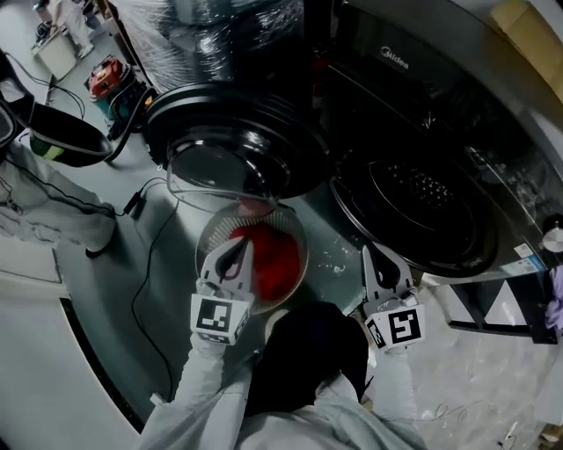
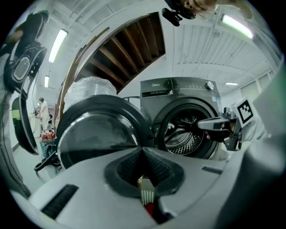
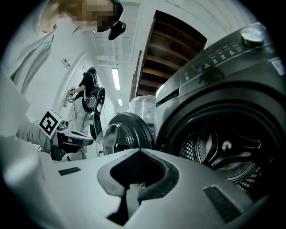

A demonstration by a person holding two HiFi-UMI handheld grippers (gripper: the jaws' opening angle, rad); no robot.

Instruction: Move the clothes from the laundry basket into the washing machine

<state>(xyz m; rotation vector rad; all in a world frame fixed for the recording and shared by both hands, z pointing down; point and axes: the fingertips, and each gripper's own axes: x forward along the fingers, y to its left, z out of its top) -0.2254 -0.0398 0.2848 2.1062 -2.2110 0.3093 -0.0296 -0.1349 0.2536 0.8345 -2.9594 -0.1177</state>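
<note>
A round wire laundry basket (image 1: 205, 249) stands on the floor with red clothes (image 1: 280, 259) in it, in front of the grey front-loading washing machine (image 1: 457, 105). The machine's round door (image 1: 237, 141) is swung open to the left, and the dark drum (image 1: 422, 189) is open to view. My left gripper (image 1: 236, 252) hangs over the basket's left side, shut, with nothing held. My right gripper (image 1: 375, 257) is shut and empty too, to the right of the basket, below the drum opening. In the left gripper view the jaws (image 2: 143, 150) are closed and face the drum (image 2: 187, 134).
A black cable (image 1: 145, 264) runs across the floor left of the basket. A red canister (image 1: 110, 77) and a plastic-wrapped bulk (image 1: 211, 26) stand beyond the door. A person's legs (image 1: 53, 211) are at the left. Another person (image 3: 91, 96) stands in the corridor.
</note>
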